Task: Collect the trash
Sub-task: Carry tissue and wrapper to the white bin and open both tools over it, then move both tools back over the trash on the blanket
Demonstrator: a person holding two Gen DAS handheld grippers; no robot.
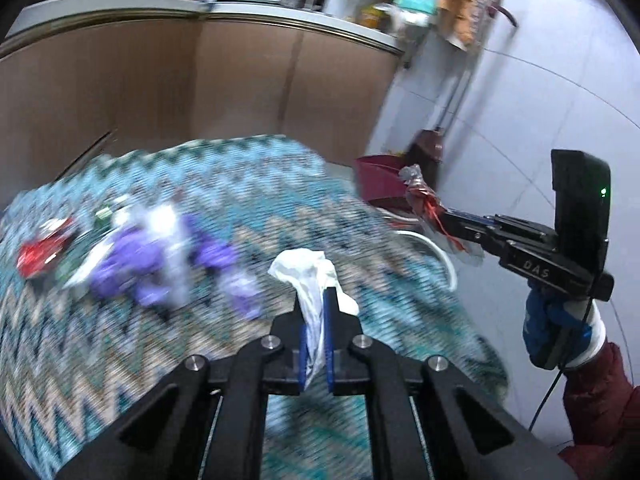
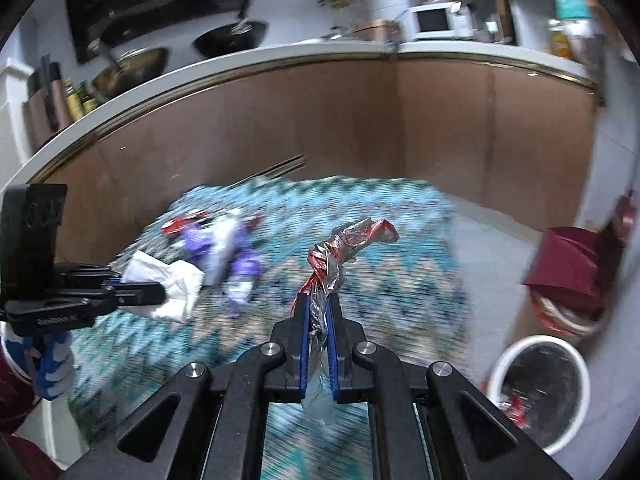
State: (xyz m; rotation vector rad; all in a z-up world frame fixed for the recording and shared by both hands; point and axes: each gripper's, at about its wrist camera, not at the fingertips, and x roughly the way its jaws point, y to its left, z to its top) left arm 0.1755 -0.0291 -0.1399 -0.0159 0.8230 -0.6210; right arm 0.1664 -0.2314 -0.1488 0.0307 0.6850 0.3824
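Left wrist view: left gripper [image 1: 316, 300] clamped on a white crumpled tissue [image 1: 310, 276], soft and light. Right wrist view: right gripper [image 2: 319, 308] pinched shut on a twisted red-and-clear plastic wrapper [image 2: 344, 246], probably slippery, held above the zigzag tablecloth [image 2: 400, 280]. Purple wrappers [image 2: 224, 248] blurred, hard to identify. White bin [image 2: 540, 392] partly cut off.

A table draped in a teal zigzag cloth [image 2: 380, 216] fills the middle. Behind it, from nine to three o'clock, runs a counter with brown cabinet fronts [image 2: 280, 120]. On top sit a white microwave [image 2: 436, 22] at one o'clock, a black wok [image 2: 232, 38] at eleven and a brass-coloured pan [image 2: 132, 66] at ten.
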